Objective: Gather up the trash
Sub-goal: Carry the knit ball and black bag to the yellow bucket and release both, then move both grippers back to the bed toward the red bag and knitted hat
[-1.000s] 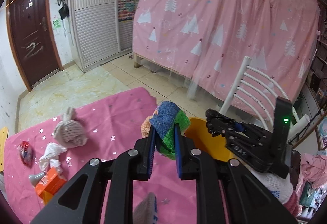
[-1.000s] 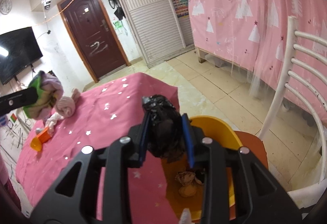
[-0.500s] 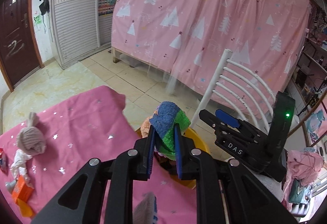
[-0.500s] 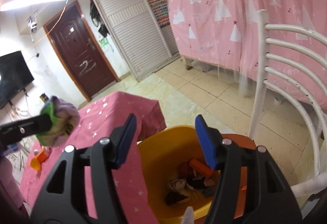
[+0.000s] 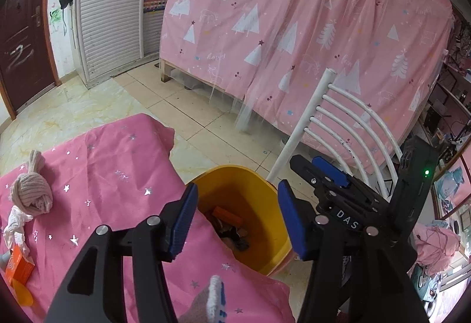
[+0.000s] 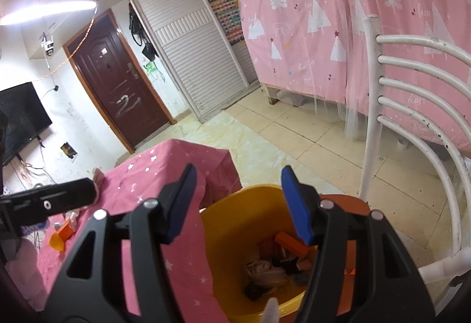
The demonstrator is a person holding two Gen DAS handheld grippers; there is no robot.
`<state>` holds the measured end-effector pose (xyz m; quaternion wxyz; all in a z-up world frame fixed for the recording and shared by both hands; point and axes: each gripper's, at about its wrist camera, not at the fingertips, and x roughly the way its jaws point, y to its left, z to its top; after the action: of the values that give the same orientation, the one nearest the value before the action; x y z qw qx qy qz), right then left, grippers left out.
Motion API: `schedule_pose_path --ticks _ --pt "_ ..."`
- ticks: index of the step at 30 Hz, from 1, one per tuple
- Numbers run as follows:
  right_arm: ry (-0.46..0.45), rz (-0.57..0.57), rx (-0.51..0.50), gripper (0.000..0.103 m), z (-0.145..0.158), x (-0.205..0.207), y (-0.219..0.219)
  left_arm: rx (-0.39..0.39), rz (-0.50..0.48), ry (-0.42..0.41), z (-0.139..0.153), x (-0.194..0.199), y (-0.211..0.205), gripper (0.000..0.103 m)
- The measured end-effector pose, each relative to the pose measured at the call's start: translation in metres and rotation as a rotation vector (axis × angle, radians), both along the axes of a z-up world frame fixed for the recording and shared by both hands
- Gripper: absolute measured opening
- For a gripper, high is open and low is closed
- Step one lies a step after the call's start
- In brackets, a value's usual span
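A yellow bin [image 5: 259,187] [image 6: 232,231] stands beside the pink-covered table [image 5: 97,175] and holds several pieces of trash [image 6: 273,267]. My left gripper [image 5: 235,220] is open and empty above the bin. My right gripper [image 6: 238,205] is open and empty over the bin too; it shows in the left wrist view [image 5: 326,178]. On the table lie a balled beige cloth [image 5: 31,193], white crumpled paper [image 5: 14,223] and an orange box [image 5: 19,264].
A white slatted chair [image 5: 338,128] [image 6: 412,105] stands right behind the bin. A pink curtain [image 5: 294,28] hangs behind it. Tiled floor [image 5: 206,117] lies beyond the table's edge. A brown door [image 6: 117,93] is at the far left.
The right gripper opened and dropped its dark trash into the bin. Then the left gripper opened and let go of the blue-green cloth ball, which is no longer in view.
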<state>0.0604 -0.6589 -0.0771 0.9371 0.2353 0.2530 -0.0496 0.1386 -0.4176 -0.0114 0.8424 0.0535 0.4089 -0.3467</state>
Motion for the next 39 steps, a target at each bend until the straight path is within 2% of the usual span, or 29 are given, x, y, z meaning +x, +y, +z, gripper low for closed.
schedule_pose_path --ticks 11,15,23,39 --pt "-0.002 0.061 -0.033 0.058 0.005 0.008 0.020 -0.018 0.030 -0.027 0.014 -0.001 0.026 0.049" --pt "-0.005 0.085 -0.058 0.064 0.010 0.010 0.034 -0.030 0.044 -0.035 0.018 0.000 0.040 0.049" --pt "0.019 0.148 -0.087 0.064 0.012 0.025 0.067 -0.048 0.097 -0.053 0.027 0.011 0.079 0.049" --pt "0.027 0.275 -0.163 0.064 0.037 0.064 0.142 -0.087 0.225 -0.082 0.039 0.040 0.171 0.049"
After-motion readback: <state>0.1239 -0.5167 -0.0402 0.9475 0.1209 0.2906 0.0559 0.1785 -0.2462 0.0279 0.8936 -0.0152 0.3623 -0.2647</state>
